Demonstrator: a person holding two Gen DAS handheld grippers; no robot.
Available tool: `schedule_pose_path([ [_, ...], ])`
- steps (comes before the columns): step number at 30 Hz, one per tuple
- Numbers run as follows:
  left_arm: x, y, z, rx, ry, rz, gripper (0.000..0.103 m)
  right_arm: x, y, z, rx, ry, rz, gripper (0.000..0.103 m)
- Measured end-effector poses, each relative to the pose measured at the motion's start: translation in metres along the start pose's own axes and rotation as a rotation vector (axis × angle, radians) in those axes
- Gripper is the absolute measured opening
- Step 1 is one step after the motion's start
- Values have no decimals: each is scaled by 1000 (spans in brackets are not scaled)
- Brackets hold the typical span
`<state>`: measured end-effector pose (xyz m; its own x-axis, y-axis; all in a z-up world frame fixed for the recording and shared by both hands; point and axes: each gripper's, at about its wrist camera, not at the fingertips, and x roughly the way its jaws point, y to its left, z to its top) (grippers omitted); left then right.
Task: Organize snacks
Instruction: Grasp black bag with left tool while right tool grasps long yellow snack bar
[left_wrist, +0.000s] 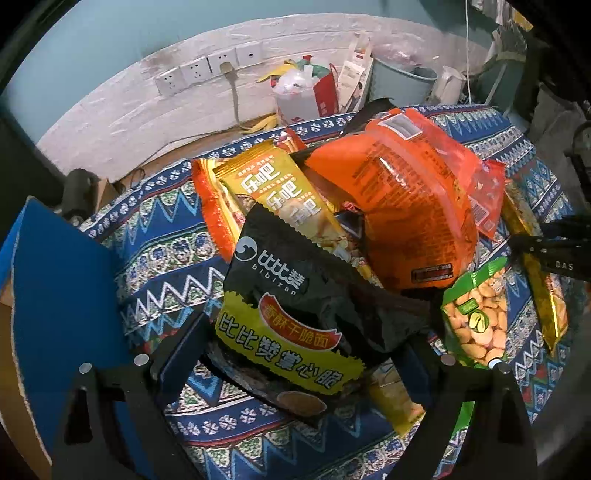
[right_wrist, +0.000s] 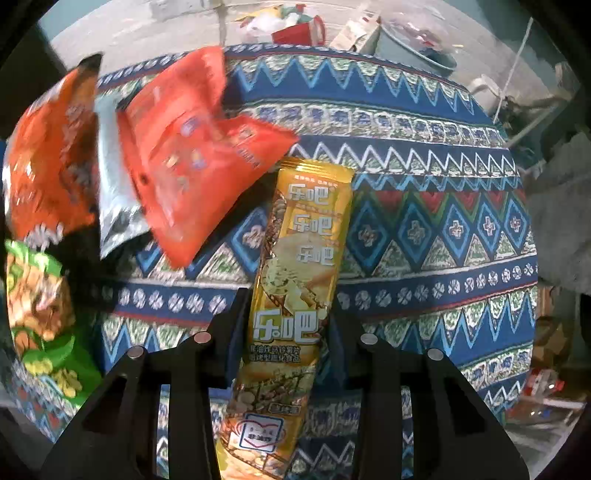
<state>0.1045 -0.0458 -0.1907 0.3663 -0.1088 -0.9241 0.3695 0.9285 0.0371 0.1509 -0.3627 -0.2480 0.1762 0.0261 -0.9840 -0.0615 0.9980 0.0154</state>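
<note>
In the left wrist view my left gripper (left_wrist: 295, 332) is shut on a black and yellow noodle snack pack (left_wrist: 291, 314) at the near edge of a snack pile. Behind it lie a yellow chip pack (left_wrist: 284, 199), a big orange bag (left_wrist: 406, 206) and a green peanut bag (left_wrist: 476, 317). In the right wrist view my right gripper (right_wrist: 288, 310) is shut on a long yellow chip pack (right_wrist: 299, 280) and holds it over the patterned cloth (right_wrist: 424, 229). Red and orange bags (right_wrist: 192, 166) and the green bag (right_wrist: 40, 314) lie to its left, blurred. The right gripper's fingers (left_wrist: 554, 247) show at the left view's right edge.
A blue box flap (left_wrist: 59, 295) stands at the left of the table. Behind the table are a white wall with sockets (left_wrist: 207, 70), a red bag (left_wrist: 325, 92), a teal bin (left_wrist: 402, 81) and a white kettle (left_wrist: 448, 85). Open cloth lies right of the yellow pack.
</note>
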Motion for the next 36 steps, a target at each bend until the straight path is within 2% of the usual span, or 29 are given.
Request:
schedule_pose_path([
  [2,0,-1,-1,0,-1,-10,94,3,-8,6,19,12,15,39],
  [4,-1,-1,-3,2,-3,-21,92,4,-12,2,29,19,18,46],
  [7,-2,0,-6,-9,-7,-46,86,3,-8,-24,31,36,-2,53],
  [9,-3,2,-8,-25,-5,-67,80,5,-6,-29,35,42,6,54],
  [11,-5,3,-10,-38,-6,-90,67,4,-5,-31,33,40,-1,54],
  [12,-6,3,-12,-44,-7,-95,64,4,-6,-33,41,37,-3,51],
  [13,-8,3,-13,-46,-10,-101,61,4,-5,-37,45,36,-3,43],
  [15,-10,2,-17,-41,-11,-82,61,1,-4,-42,33,31,-2,32],
  [18,-13,-1,-22,-37,-9,-57,61,-3,-2,-50,27,25,-11,30],
  [29,-47,-4,-33,-48,-38,-12,61,-64,6,-51,26,-83,-27,29],
  [36,-69,-2,-37,-79,-50,-23,61,-98,16,-56,21,-151,-32,29],
])
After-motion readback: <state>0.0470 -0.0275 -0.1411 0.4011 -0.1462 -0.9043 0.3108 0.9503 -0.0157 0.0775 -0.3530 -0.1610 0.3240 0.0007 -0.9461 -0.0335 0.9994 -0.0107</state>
